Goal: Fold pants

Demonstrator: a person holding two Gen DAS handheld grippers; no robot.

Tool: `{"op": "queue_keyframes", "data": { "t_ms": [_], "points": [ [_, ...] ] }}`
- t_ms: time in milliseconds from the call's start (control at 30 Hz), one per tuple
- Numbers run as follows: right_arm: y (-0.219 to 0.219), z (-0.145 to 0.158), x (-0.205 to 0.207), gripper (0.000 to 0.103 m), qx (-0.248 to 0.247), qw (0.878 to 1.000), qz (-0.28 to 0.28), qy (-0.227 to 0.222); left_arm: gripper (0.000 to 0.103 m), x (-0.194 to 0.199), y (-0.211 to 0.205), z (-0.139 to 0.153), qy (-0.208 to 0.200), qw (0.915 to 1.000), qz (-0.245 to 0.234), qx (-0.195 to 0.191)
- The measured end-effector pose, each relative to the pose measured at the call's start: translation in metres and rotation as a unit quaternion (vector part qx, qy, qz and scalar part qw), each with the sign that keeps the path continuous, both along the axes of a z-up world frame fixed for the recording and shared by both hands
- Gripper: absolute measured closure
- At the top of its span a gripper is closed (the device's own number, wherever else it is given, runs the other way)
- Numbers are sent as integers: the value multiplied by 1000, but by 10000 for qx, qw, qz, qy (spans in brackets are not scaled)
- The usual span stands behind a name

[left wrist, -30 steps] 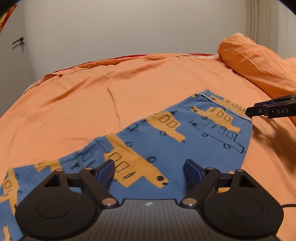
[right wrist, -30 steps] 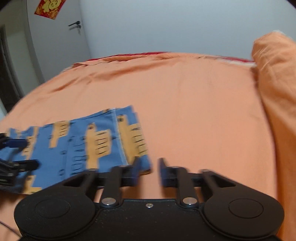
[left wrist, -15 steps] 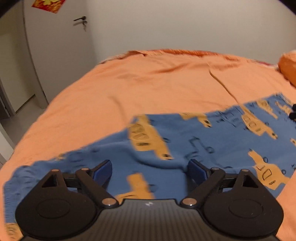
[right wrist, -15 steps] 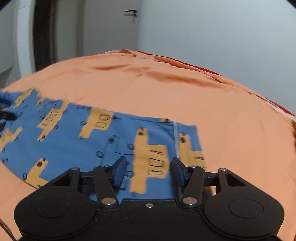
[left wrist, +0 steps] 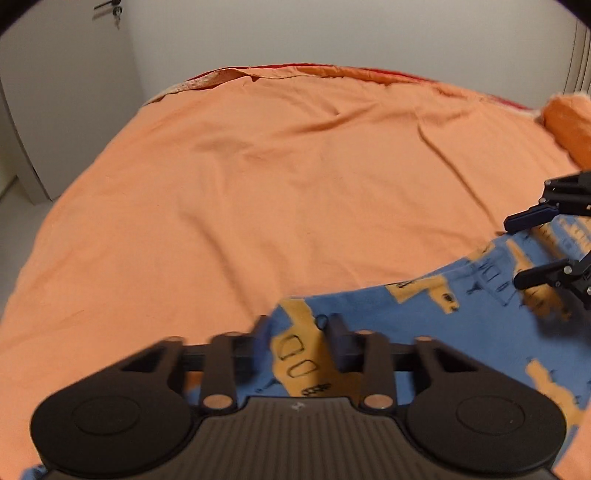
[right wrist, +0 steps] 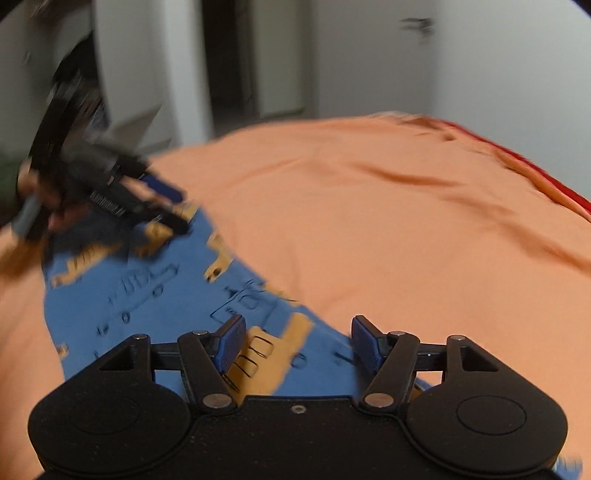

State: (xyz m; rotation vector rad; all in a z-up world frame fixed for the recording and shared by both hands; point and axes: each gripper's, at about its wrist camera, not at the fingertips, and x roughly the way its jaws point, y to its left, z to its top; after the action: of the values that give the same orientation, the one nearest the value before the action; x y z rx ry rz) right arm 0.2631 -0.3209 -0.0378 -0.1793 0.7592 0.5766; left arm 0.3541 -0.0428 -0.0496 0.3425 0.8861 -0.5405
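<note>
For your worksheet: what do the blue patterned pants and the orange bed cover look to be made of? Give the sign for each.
Pants: probably soft cotton knit, matte; they drape limply and crease, with printed orange vehicles.
Bed cover: likely woven cotton, matte; it shows shallow wrinkles and no sheen.

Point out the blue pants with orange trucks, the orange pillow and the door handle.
Blue pants with orange trucks [left wrist: 399, 325]: left wrist view, on blue cloth right of the fingers.
Orange pillow [left wrist: 570, 122]: left wrist view, on its near end at the right edge.
Door handle [right wrist: 415, 24]: right wrist view, on the blurred lever.
</note>
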Motion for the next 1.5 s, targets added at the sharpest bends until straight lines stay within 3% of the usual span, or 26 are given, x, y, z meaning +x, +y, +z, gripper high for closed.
{"op": "queue_keyframes", "data": {
  "t_ms": [33, 100, 200, 267, 300, 333, 367, 400, 433, 567, 633, 700, 733, 767, 833, 900, 933, 1000, 1067, 1167, 1200, 1267, 1333, 1367, 1433, 1500],
  "points": [
    [7, -3, 3, 45, -193, 9998, 101, 16, 94, -1, -2, 1, -132, 9999, 40, 76],
    [17, -6, 7, 92, -540, 9984, 181, 3, 95, -4, -2, 9, -297, 9993, 243, -37],
    [16, -4, 6, 97, -638, 9978, -84, -157, 96, -11, -8, 4, -628, 9974, 319, 173],
    [13, -12, 5, 96, -712, 9971, -212, -163, 94, -14, -14, -9, -730, 9961, 208, 443],
    [12, -15, 2, 95, -717, 9969, -252, -181, 87, -17, -15, -9, -808, 9954, 212, 472],
    [12, -16, -1, 93, -741, 9965, -291, -247, 76, -20, -12, -4, -870, 9950, 274, 418],
    [14, -14, -4, 82, -795, 9955, -393, -343, 69, -25, -6, 3, -955, 9943, 373, 299],
    [14, -11, -8, 73, -826, 9940, -546, -456, 51, -31, 3, 12, -1072, 9930, 474, 159],
    [14, -6, -14, 73, -807, 9929, -666, -566, 41, -41, 16, 21, -1215, 9911, 537, -10],
    [37, 15, -48, 67, -647, 9921, -353, -1011, 38, -82, 70, 41, -1536, 9846, 816, -199],
    [56, 17, -65, 61, -460, 9934, 45, -1054, 38, -95, 87, 32, -1536, 9831, 985, 128],
    [84, 10, -79, 58, -417, 9929, 478, -1003, 40, -102, 103, 10, -1433, 9779, 1301, 790],
    [95, 4, -85, 57, -523, 9914, 692, -976, 41, -105, 113, -1, -1390, 9732, 1459, 1112],
    [104, -3, -91, 55, -760, 9887, 839, -987, 40, -112, 123, -6, -1443, 9715, 1485, 1152],
    [105, -19, -103, 52, -1189, 9824, 855, -1163, 37, -126, 142, 1, -1467, 9728, 1516, 962],
    [84, -20, -104, 36, -1086, 9866, 461, -1125, 23, -140, 158, 18, -1528, 9713, 1676, 710],
    [71, -16, -101, 34, -975, 9902, 200, -982, 15, -147, 166, 27, -1610, 9694, 1758, 579],
    [53, -7, -100, 34, -795, 9933, -145, -821, 12, -156, 183, 42, -1670, 9648, 2015, 263],
    [47, 0, -107, 34, -765, 9923, -233, -944, 13, -154, 201, 45, -1391, 9612, 2381, -17],
    [52, 0, -114, 32, -833, 9918, -113, -960, 36, -150, 225, 39, -791, 9564, 2748, -596],
    [55, -4, -113, 31, -909, 9918, -56, -895, 42, -152, 232, 37, -625, 9522, 2861, -868],
    [61, -15, -112, 29, -1039, 9913, -39, -813, 43, -157, 243, 34, -297, 9396, 3090, -1439],
    [55, -19, -108, 23, -800, 9939, -286, -709, 69, -156, 244, 30, -8, 9274, 3288, -1782],
    [51, -19, -105, 22, -624, 9956, -426, -552, 76, -156, 242, 28, 42, 9221, 3381, -1880],
    [49, -21, -102, 22, -463, 9966, -543, -404, 80, -161, 230, 32, -189, 9188, 3542, -1733],
    [53, -21, -105, 22, -587, 9958, -509, -481, 81, -170, 203, 40, -834, 9255, 3467, -1275]
  ]
}}
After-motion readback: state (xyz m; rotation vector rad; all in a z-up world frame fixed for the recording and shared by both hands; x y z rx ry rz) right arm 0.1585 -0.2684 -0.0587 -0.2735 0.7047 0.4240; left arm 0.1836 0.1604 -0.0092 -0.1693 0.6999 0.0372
